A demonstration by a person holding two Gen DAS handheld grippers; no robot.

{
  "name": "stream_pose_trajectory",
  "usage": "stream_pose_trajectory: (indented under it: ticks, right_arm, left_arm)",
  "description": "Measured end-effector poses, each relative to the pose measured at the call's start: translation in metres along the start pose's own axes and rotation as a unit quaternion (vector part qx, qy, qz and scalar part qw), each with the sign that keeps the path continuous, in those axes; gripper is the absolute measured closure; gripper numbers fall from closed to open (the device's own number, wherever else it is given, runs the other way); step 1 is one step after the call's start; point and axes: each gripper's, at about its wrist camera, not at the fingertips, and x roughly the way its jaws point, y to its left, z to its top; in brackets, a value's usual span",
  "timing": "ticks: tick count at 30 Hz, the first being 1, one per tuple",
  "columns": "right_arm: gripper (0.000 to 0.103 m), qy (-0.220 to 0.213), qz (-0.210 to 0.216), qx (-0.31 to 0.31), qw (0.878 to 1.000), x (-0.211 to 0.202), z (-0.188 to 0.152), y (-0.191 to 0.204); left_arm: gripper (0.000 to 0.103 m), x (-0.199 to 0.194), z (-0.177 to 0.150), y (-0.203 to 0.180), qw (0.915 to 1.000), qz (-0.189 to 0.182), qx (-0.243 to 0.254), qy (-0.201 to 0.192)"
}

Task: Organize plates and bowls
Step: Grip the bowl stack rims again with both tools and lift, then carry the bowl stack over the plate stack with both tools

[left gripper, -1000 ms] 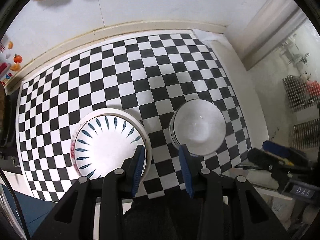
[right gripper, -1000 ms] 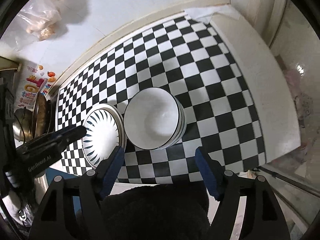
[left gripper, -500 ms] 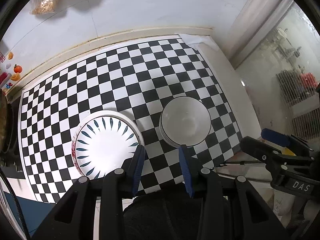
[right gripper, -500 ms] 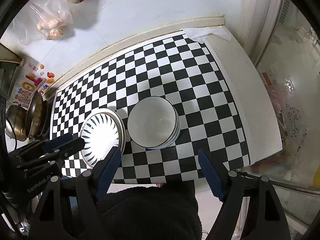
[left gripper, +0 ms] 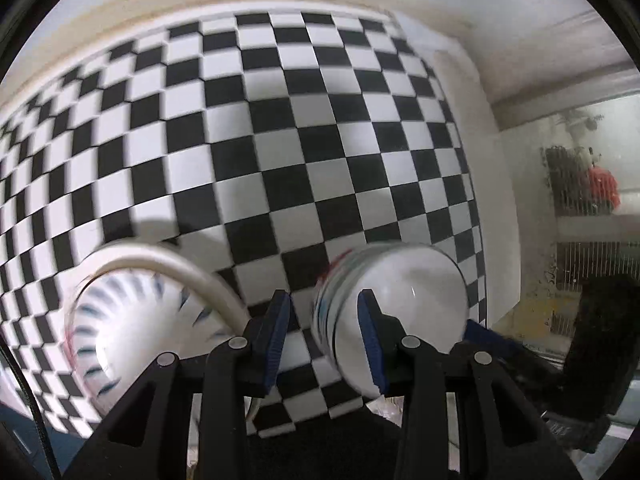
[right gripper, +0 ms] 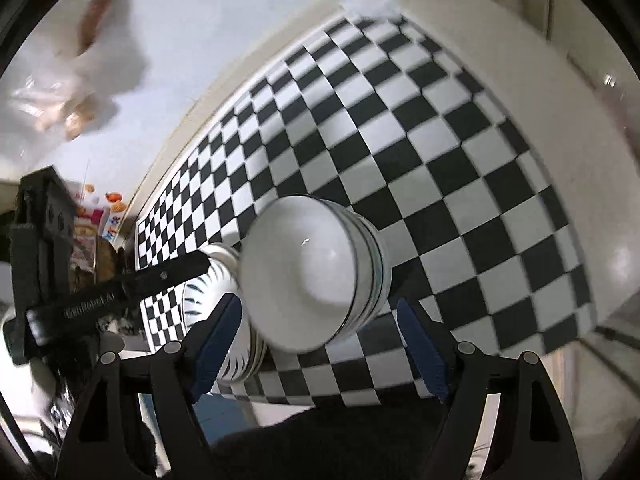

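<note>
A stack of white bowls [left gripper: 404,300] with dark rim lines stands on the black-and-white checkered cloth [left gripper: 280,140]. Beside it on the left lies a stack of white plates [left gripper: 132,320] with blue leaf marks. My left gripper [left gripper: 324,330] hovers low between the two stacks, its jaws a narrow gap apart and holding nothing. The bowls' left wall shows in that gap, blurred. My right gripper [right gripper: 320,348] is wide open just in front of the bowls [right gripper: 316,272], pads clear of them. The left gripper's finger [right gripper: 172,276] reaches over the plates [right gripper: 196,296].
A bare white counter strip [right gripper: 520,100] runs along the cloth's right side, with a white wall behind. Plastic bags of food [right gripper: 60,108] hang at upper left and a pan [right gripper: 104,256] sits at left. A glass door [left gripper: 580,200] is at right.
Both grippers have dropped much closer to the dishes than half a second ago, and both views are now blurred. The right jaws stand slightly wider than a second ago.
</note>
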Motion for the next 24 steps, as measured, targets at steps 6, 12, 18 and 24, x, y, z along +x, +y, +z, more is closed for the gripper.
stream_pose_trajectory:
  ticks: [6, 12, 18, 24]
  right_arm:
    - [0.020, 0.038, 0.036, 0.049, 0.997, 0.049, 0.014, -0.032]
    - [0.022, 0.082, 0.058, 0.065, 0.993, 0.089, 0.019, -0.044]
    - [0.038, 0.096, 0.064, 0.080, 0.990, 0.112, 0.019, -0.056]
    - [0.041, 0.095, 0.071, 0.092, 0.989, 0.115, 0.018, -0.062]
  left_arm:
    - [0.069, 0.045, 0.019, -0.009, 0.9970, -0.008, 0.030, 0.071]
    - [0.065, 0.075, 0.022, -0.011, 0.9913, -0.037, 0.047, 0.117]
    - [0.067, 0.074, 0.022, -0.010, 0.9906, -0.059, 0.064, 0.106]
    - [0.067, 0.070, 0.011, -0.004, 0.9929, -0.057, 0.050, 0.092]
